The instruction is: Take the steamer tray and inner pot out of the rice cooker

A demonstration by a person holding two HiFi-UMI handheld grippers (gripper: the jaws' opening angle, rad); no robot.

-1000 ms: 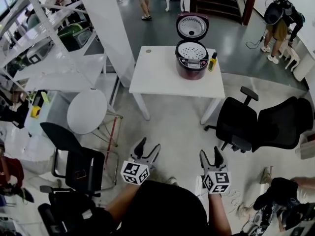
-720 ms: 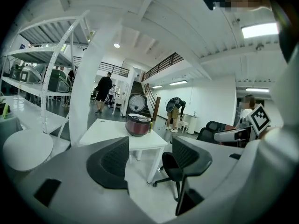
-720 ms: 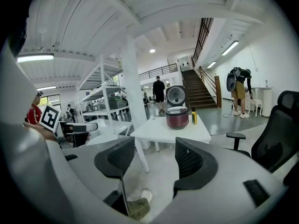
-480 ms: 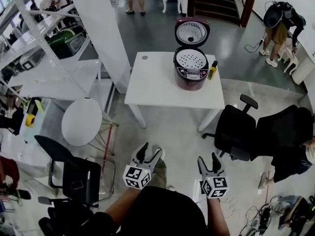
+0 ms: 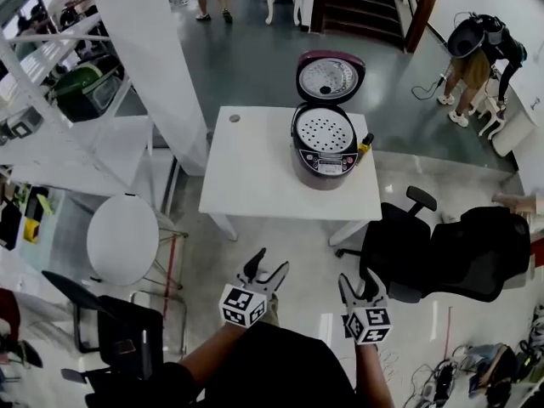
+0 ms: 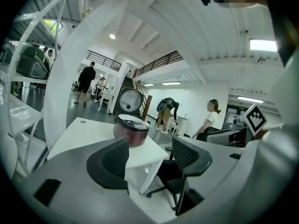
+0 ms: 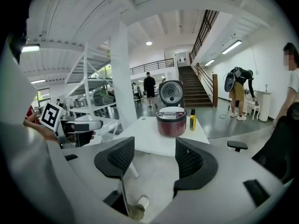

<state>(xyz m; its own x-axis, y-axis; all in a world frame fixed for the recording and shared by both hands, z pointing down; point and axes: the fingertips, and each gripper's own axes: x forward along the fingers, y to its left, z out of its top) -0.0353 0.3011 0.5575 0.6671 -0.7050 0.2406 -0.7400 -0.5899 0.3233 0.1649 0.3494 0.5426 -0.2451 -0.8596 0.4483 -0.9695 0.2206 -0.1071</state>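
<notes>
I judge this the approach: the table [image 5: 255, 177] stands well ahead of me, the open rice cooker [image 5: 323, 155] on it, the steamer tray [image 5: 323, 132] in its mouth. My left gripper [image 5: 266, 268] and right gripper [image 5: 360, 283] are empty, jaws apart. Next I need to close in on the tray.

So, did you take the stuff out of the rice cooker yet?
Not yet. Done: the dark red rice cooker on the white table has its round lid up. In hand: nothing; the left tongs and right tongs are open, empty and short of the table. Left: lifting out the white holed steamer tray, then the inner pot under it, which is hidden.
</notes>
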